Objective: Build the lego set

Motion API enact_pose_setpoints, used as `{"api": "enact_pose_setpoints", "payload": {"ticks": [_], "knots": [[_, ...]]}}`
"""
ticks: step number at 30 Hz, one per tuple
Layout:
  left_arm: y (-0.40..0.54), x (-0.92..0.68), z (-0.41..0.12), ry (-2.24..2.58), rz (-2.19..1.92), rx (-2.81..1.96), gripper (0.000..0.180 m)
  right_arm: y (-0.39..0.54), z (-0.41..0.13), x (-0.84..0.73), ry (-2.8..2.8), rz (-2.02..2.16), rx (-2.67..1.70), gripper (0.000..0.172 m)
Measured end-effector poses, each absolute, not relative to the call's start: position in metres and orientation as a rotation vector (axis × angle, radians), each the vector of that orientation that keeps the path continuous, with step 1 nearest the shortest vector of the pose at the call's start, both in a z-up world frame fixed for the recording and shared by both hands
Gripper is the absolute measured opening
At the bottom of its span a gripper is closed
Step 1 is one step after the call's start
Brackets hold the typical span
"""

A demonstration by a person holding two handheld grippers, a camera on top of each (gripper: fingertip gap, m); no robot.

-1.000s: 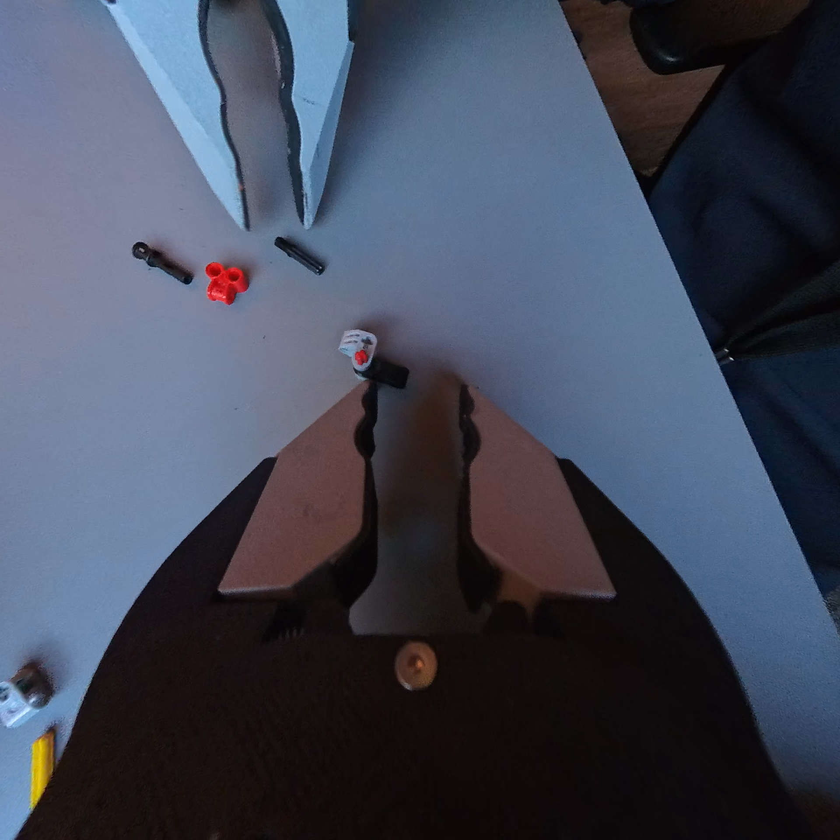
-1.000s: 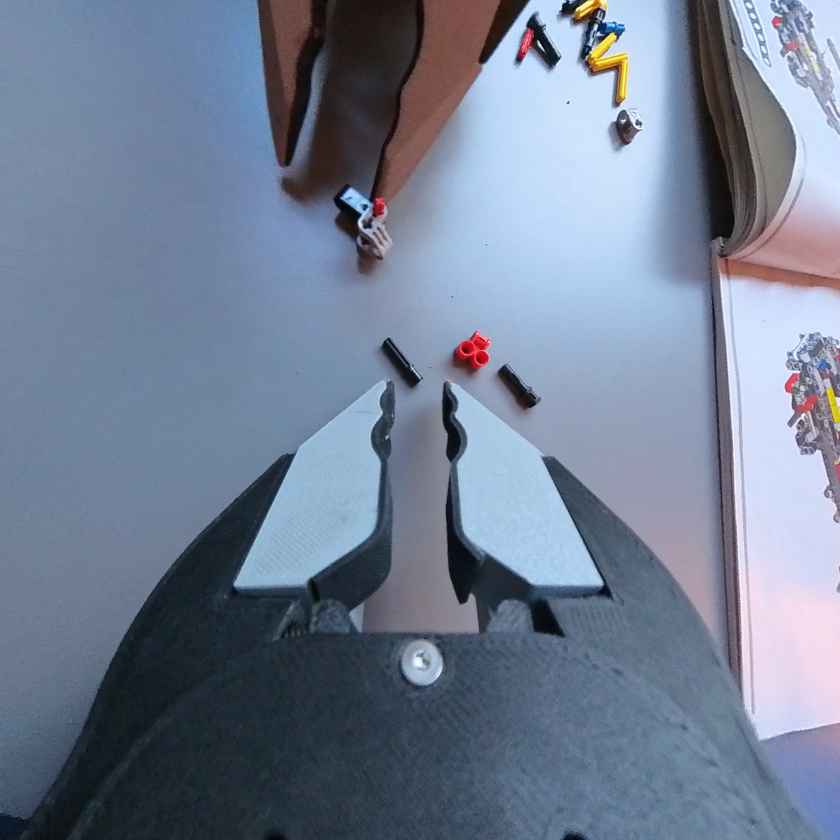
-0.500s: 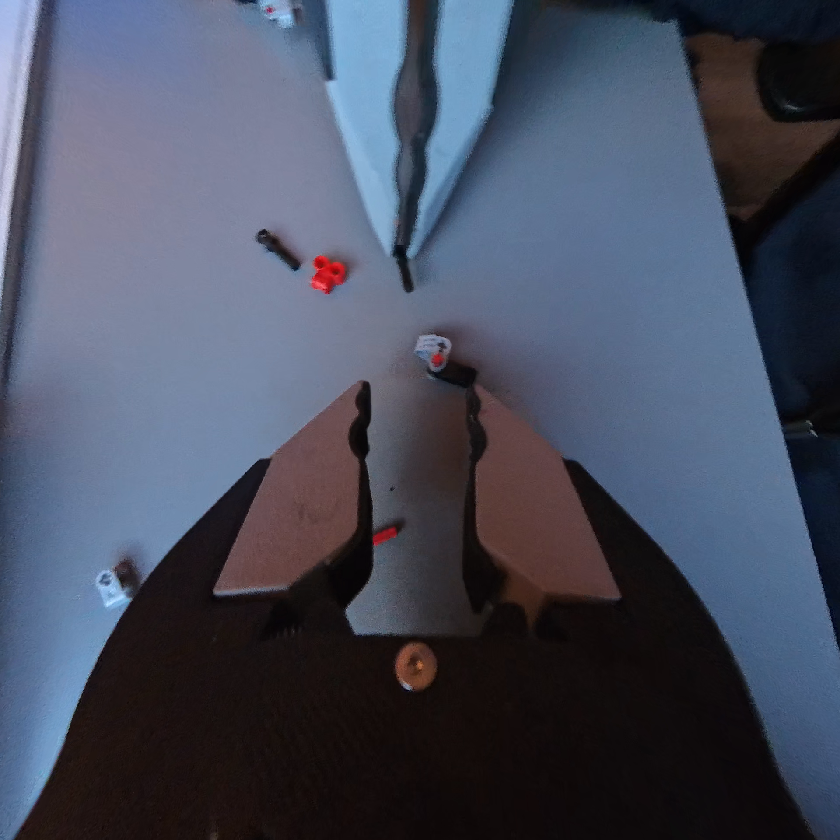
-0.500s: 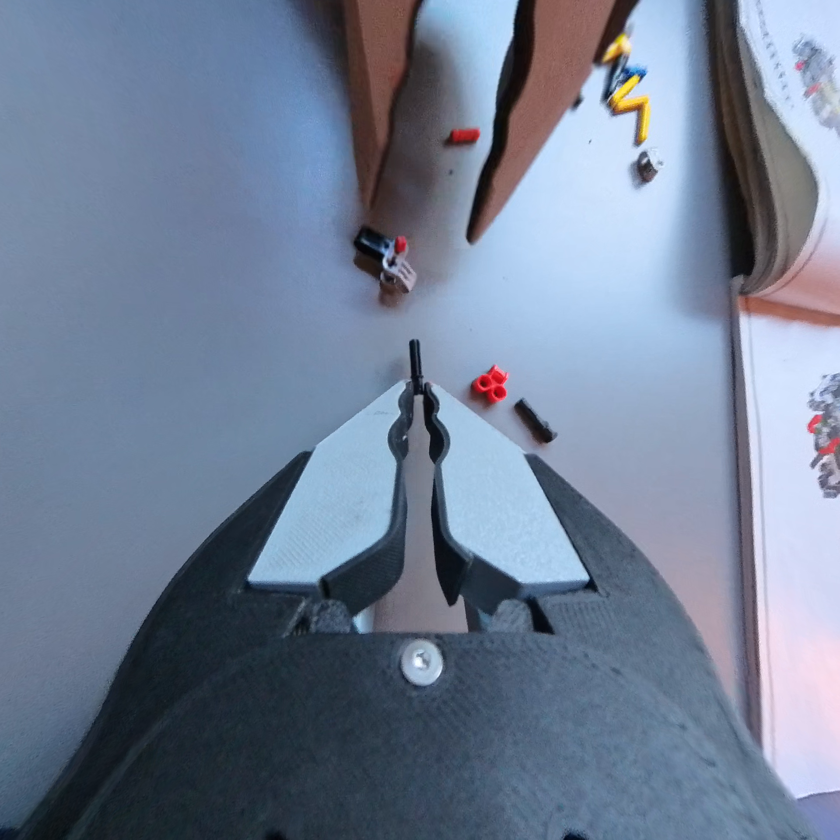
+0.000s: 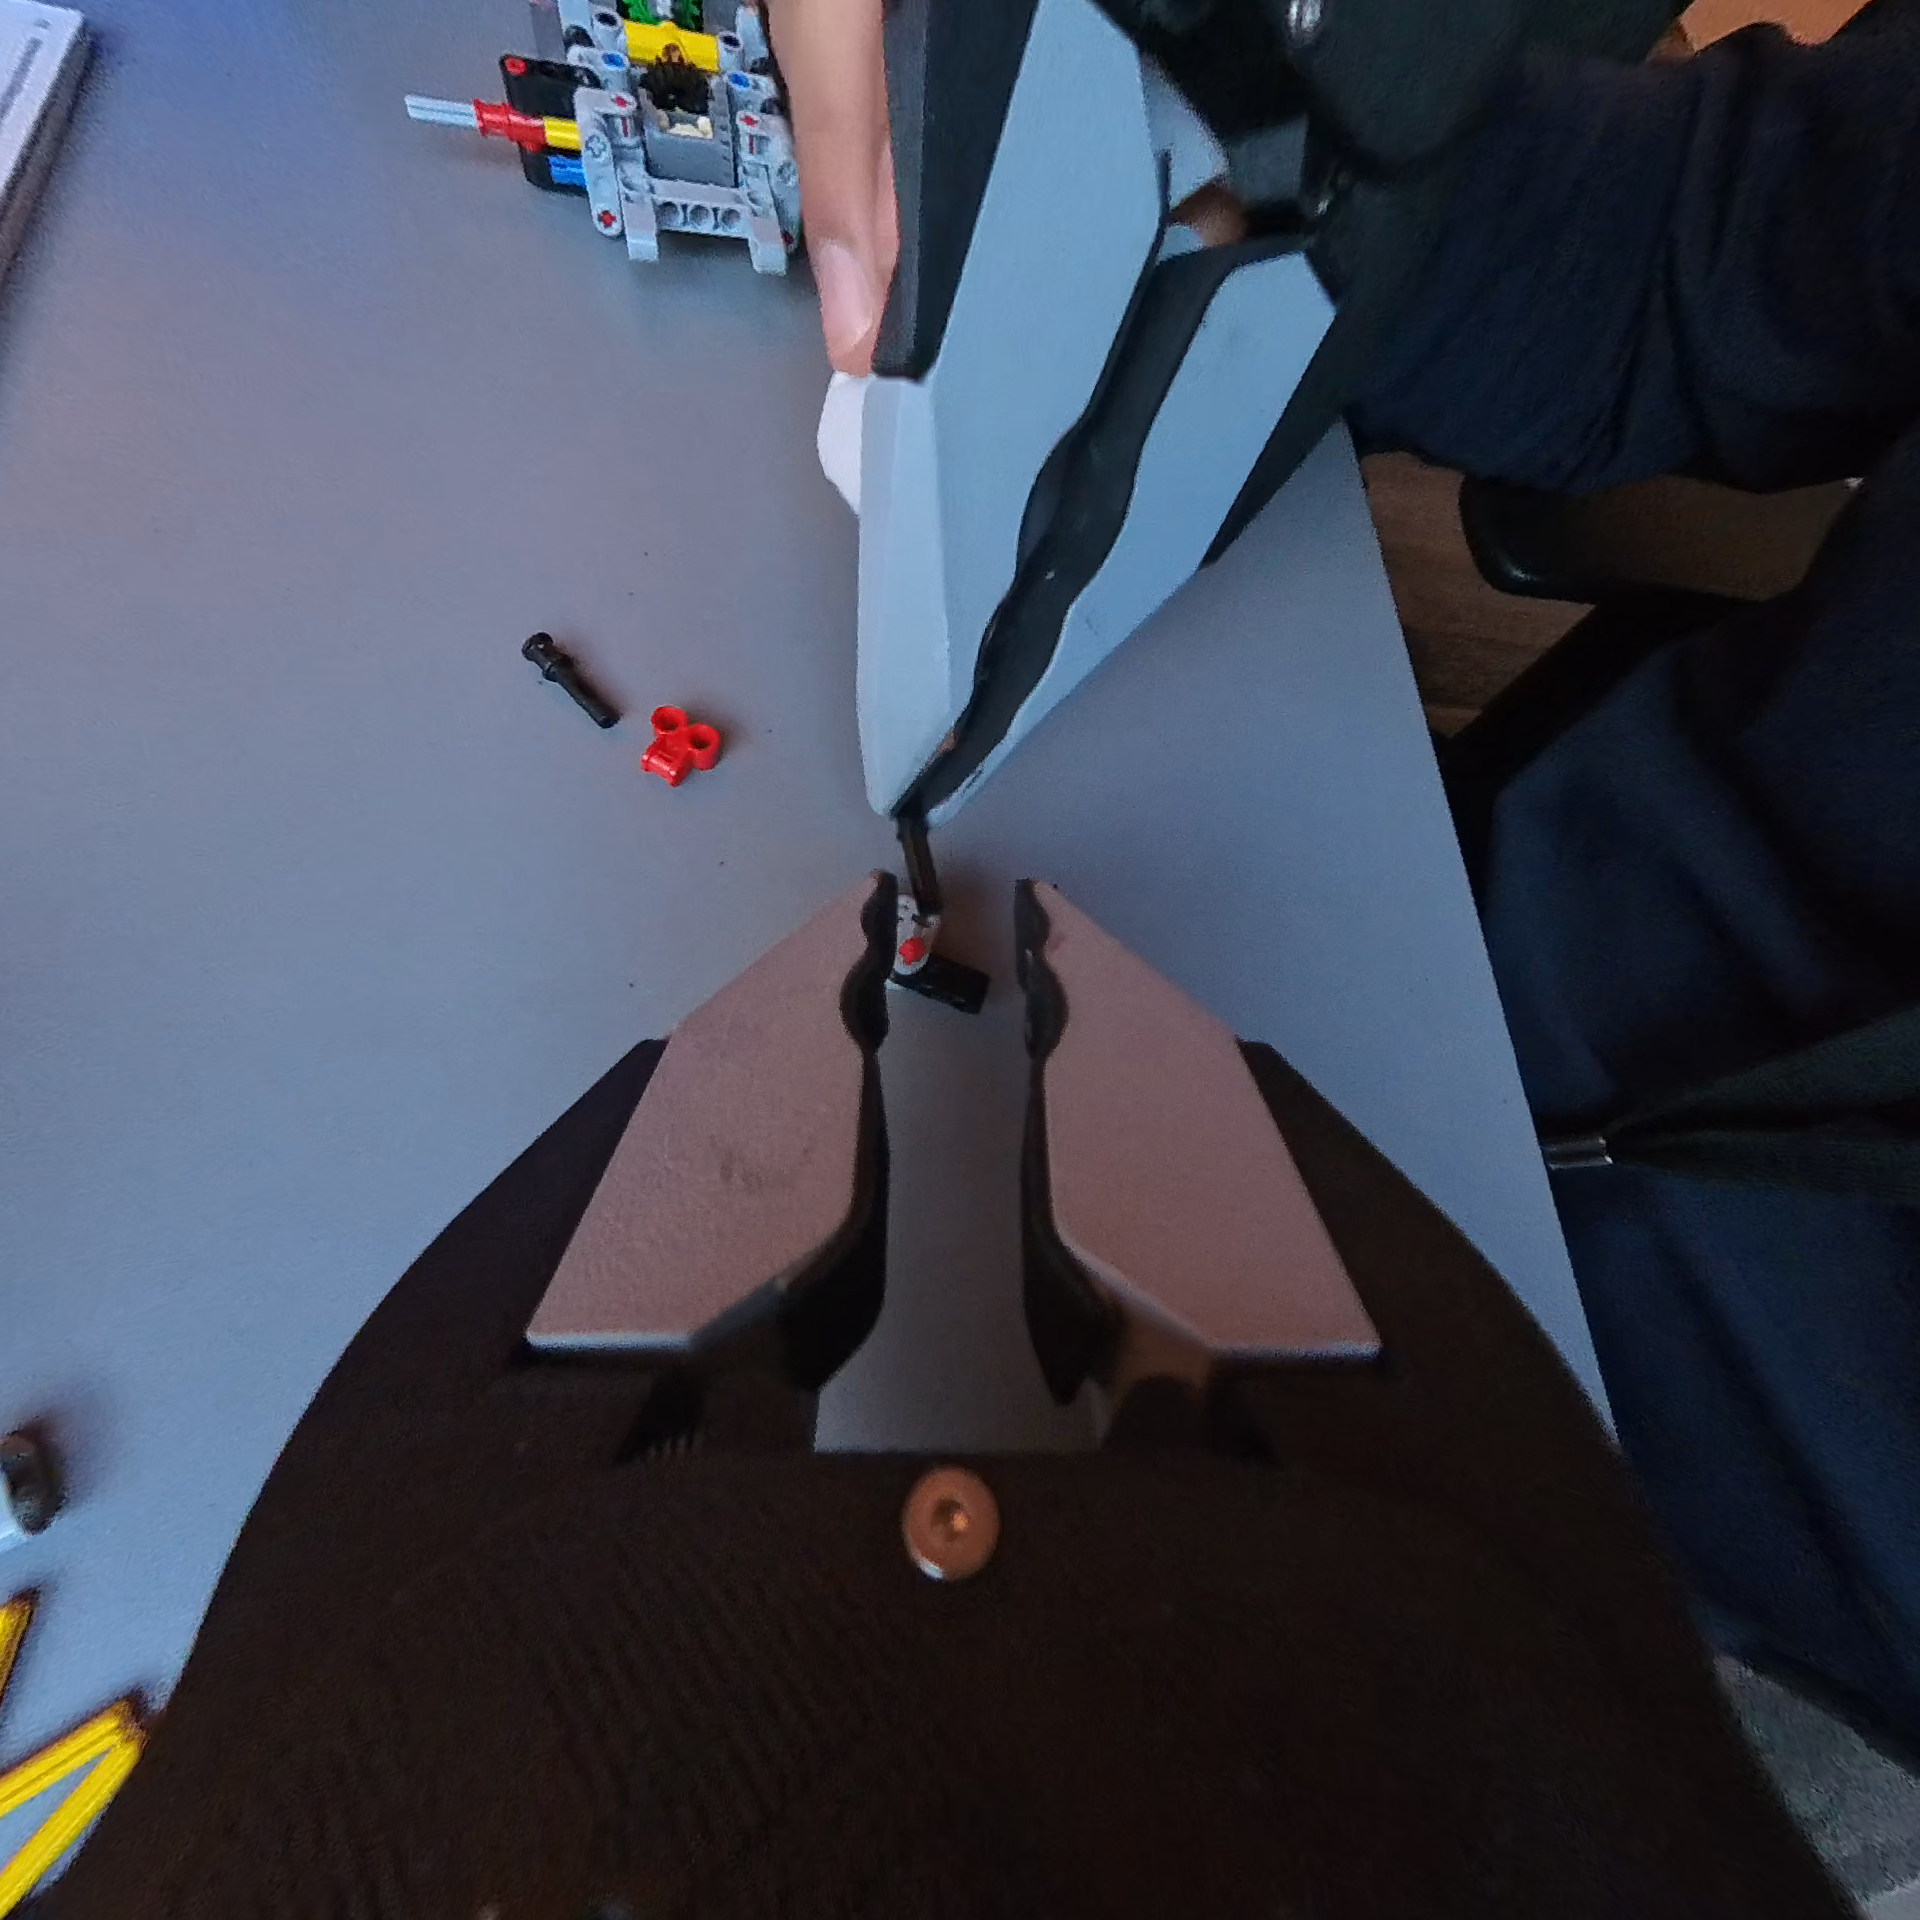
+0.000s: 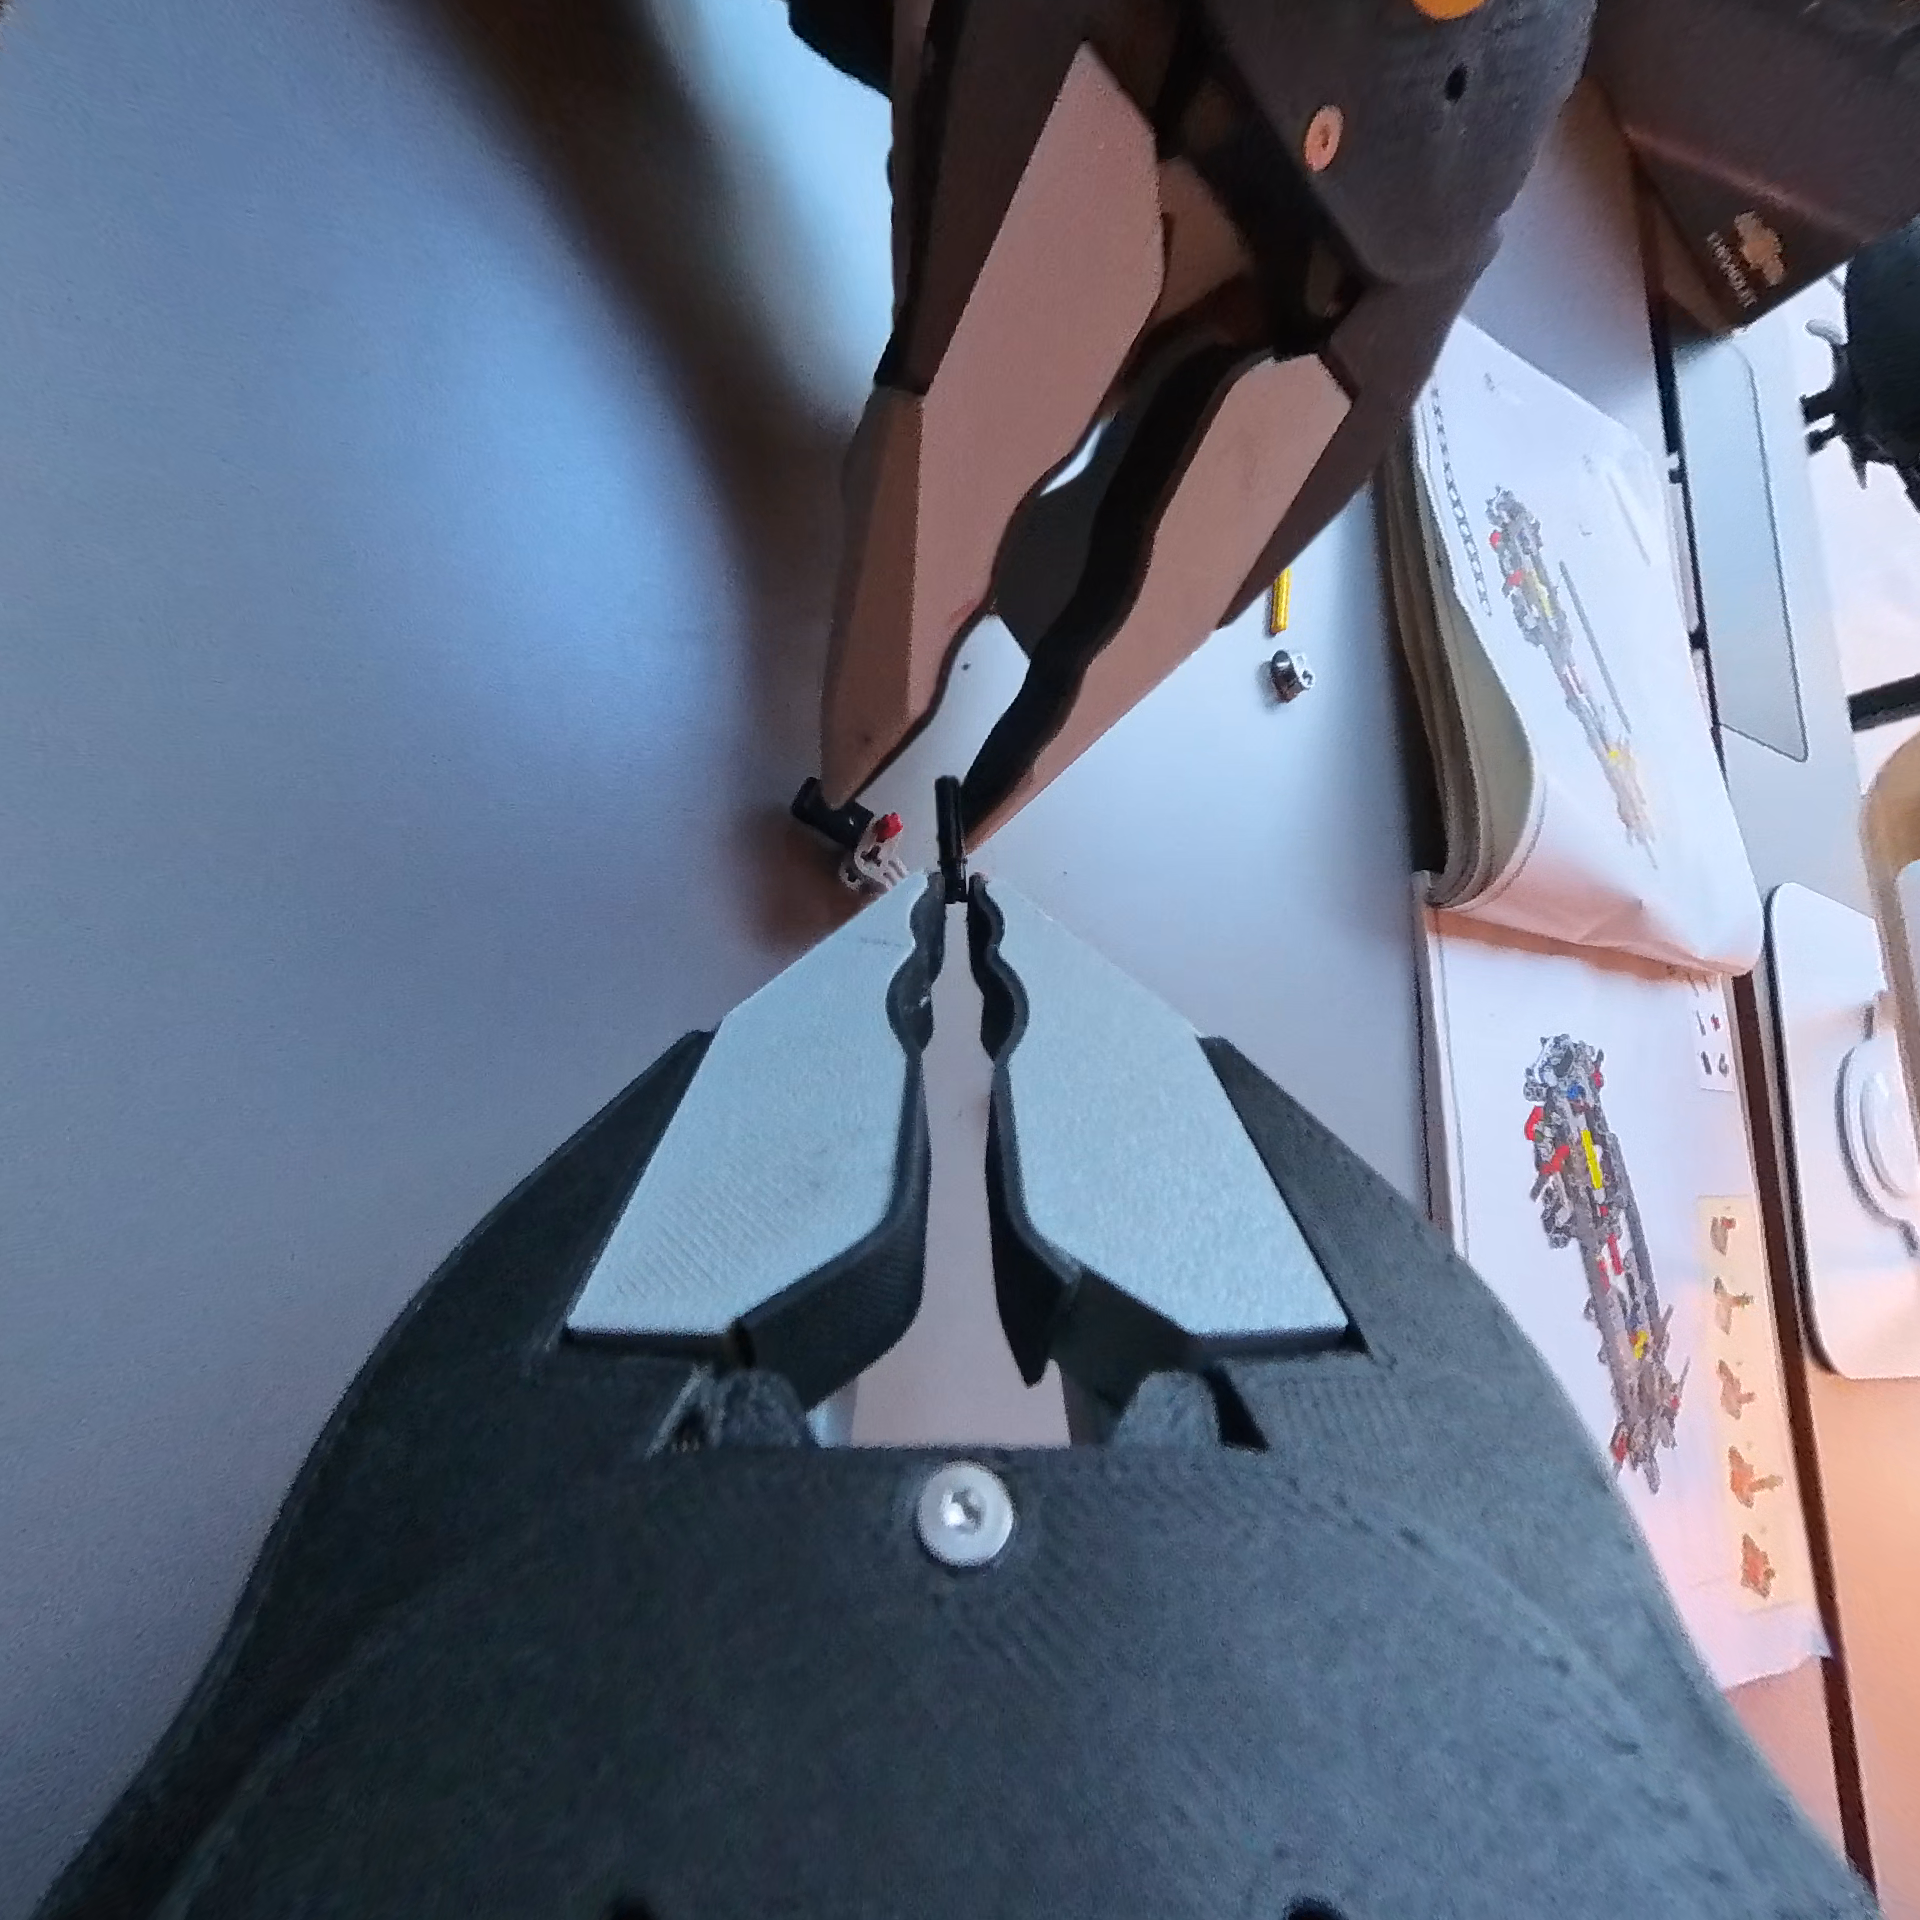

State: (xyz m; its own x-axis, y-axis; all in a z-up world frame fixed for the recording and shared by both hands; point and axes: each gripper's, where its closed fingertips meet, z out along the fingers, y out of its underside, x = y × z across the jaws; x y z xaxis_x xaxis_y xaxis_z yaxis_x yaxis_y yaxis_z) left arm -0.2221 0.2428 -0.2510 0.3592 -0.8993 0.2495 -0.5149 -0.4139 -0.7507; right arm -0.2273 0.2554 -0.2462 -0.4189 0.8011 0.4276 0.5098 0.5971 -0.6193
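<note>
A small assembly [image 5: 928,961] of a white piece, a red pin and a black piece lies on the grey table [image 5: 312,935]. My left gripper [image 5: 956,899] is open and straddles it. The left pad is close against the assembly and the right pad stands clear of it. My right gripper [image 6: 951,883] is shut on a thin black pin [image 6: 948,836] that sticks out past its tips. In the left wrist view the pin [image 5: 918,860] points down at the assembly's white end. The right wrist view shows the assembly [image 6: 862,840] beside the brown fingers [image 6: 883,644].
A red connector [image 5: 681,743] and another black pin [image 5: 569,681] lie to the left. A part-built model [image 5: 675,135] stands at the far edge. Open instruction booklets [image 6: 1558,675] lie to the right. Yellow parts [image 5: 62,1787] lie near my left gripper. The table edge [image 5: 1455,831] runs close by. My two grippers' fingertips are within a few centimetres of each other. From either gripper's tips it is about 6 cm to the red connector [image 5: 681,743].
My right gripper shut on a black pin on the table, lifted it and carried it to the small assembly. My left gripper moved around the assembly and its jaws narrowed.
</note>
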Motion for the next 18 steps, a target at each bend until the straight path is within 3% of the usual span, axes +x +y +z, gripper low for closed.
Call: {"api": "enact_pose_setpoints", "payload": {"ticks": [6, 12, 18], "knots": [[0.248, -0.224, -0.254, 1.182, -0.883, -2.085, 0.003, 0.257, -0.245, -0.23, -2.09, 0.526, -1.019, 0.0], [0.254, -0.226, -0.249, 1.183, -0.826, -2.017, 0.001, 0.26, -0.237, -0.231, -2.029, 0.573, -1.015, 0.0], [0.262, -0.222, -0.217, 1.211, -0.676, -1.712, 0.001, 0.258, -0.202, -0.226, -1.811, 1.104, -1.184, 0.007]]}}
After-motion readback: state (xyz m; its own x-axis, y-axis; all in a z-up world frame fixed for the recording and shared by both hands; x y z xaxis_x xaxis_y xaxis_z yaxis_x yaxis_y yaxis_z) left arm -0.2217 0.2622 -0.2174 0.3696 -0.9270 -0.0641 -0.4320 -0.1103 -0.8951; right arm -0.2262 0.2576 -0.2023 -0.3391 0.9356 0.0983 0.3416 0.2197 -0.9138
